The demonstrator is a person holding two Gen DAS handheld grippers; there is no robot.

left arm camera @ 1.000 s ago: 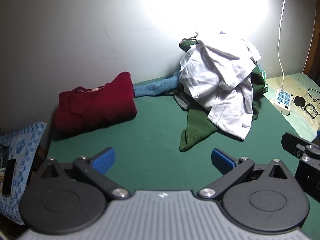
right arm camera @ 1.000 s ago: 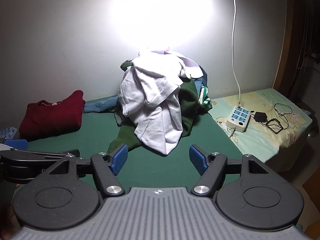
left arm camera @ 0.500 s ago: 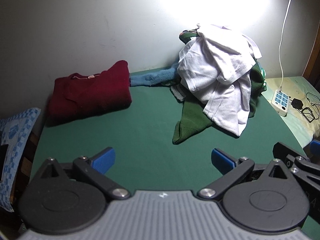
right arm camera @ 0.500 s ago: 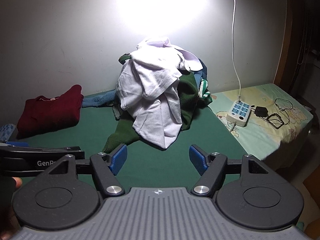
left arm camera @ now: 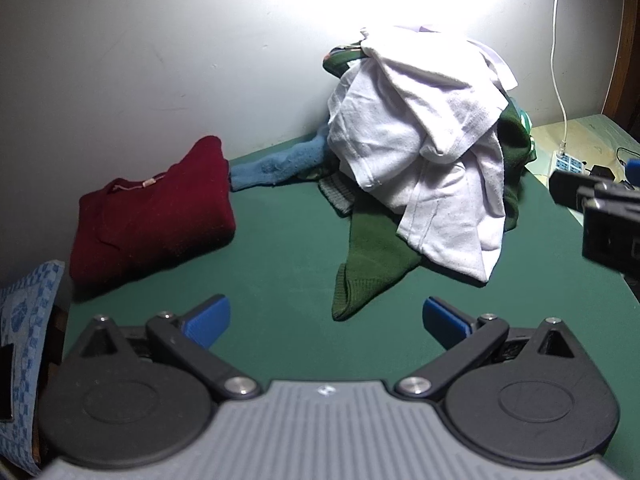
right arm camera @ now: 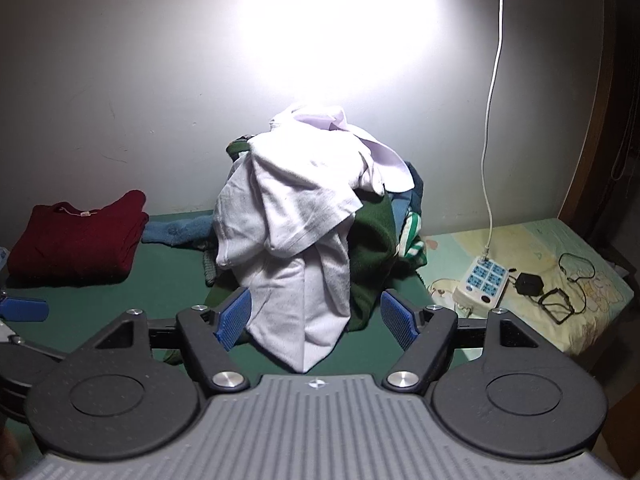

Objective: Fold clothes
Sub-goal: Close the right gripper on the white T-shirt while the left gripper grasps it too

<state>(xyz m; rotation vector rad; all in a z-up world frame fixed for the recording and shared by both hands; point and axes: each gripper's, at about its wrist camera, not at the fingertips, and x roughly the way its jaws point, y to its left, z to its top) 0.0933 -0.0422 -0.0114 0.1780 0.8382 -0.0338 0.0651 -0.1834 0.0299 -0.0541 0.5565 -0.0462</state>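
Note:
A heap of unfolded clothes stands at the back of the green mat. A white garment lies on top of it, over a dark green sweater and a blue garment. To the left lies a folded red sweater. My left gripper is open over the mat, just short of the green sleeve end. My right gripper faces the white garment. Its jaws are opening, and the garment's lower hem hangs between the pads without touching them.
On a patterned sheet to the right lie a white power strip with its cord and a black charger. A blue patterned cloth lies off the mat's left edge. A wall stands close behind the heap.
Both grippers have moved in toward the heap, which now looks larger. The white garment's hem now shows between the right fingers. Nothing has been taken hold of.

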